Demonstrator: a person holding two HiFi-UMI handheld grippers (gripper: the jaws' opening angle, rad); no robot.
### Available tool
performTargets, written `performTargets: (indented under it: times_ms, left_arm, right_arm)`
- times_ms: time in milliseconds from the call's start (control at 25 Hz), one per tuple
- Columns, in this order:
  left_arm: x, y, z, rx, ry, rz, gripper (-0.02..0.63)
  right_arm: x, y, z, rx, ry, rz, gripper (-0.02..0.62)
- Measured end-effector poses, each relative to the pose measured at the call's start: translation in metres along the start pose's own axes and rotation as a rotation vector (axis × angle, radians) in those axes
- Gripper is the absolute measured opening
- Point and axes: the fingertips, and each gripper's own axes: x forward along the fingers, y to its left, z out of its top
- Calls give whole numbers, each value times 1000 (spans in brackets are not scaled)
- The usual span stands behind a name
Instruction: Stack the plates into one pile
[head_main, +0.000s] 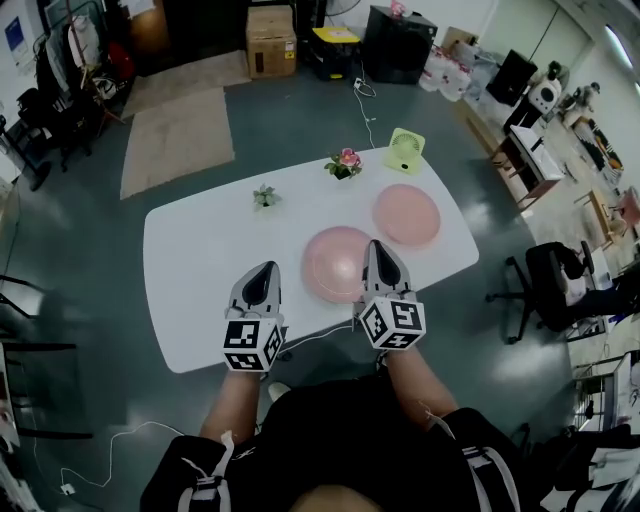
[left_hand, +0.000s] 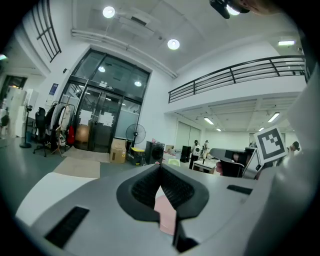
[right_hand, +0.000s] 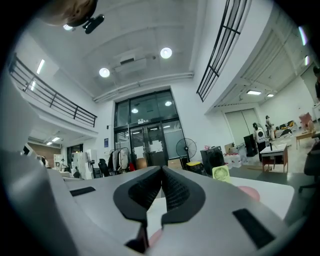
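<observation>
Two pink plates lie apart on the white table (head_main: 200, 250). The near plate (head_main: 335, 262) is close to the front edge, and the far plate (head_main: 407, 214) sits behind it to the right. My left gripper (head_main: 268, 268) hovers just left of the near plate, jaws shut and empty. My right gripper (head_main: 373, 245) is over the near plate's right rim, also shut with nothing in it. In the left gripper view the tips (left_hand: 160, 166) meet, with a strip of pink plate (left_hand: 167, 215) below them. The right gripper view shows closed tips (right_hand: 161, 169) and the far plate (right_hand: 249, 192) to the right.
A small green fan (head_main: 404, 150) stands at the table's back right edge, with pink flowers (head_main: 344, 163) beside it and a small plant (head_main: 265, 197) further left. A white cable hangs off the front edge. Office chairs and desks stand to the right.
</observation>
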Motion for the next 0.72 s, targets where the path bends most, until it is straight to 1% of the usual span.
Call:
performTargets:
  times_ms: [80, 160, 320, 400, 480, 600, 720]
  left_arm:
    - [25, -36, -3, 1, 3, 10, 12]
    - [55, -84, -5, -11, -1, 32, 12]
    - [132, -199, -23, -9, -31, 124, 12]
    - [169, -254, -31, -22, -32, 164, 12]
    - [196, -304, -29, -29, -13, 180, 12]
    - [218, -352, -11, -30, 1, 204, 12]
    - [224, -379, -4, -18, -9, 230, 12]
  right_arm:
    - [2, -42, 7, 8, -7, 22, 12]
    - [2, -96, 18, 10, -8, 53, 14]
    - [-1, -238, 34, -6, -12, 130, 12]
    - [0, -304, 41, 4, 23, 175, 12]
    - [0, -357, 56, 20, 67, 208, 12]
    - [1, -404, 86, 37, 77, 225, 12]
    - [-3, -424, 90, 53, 76, 254, 12]
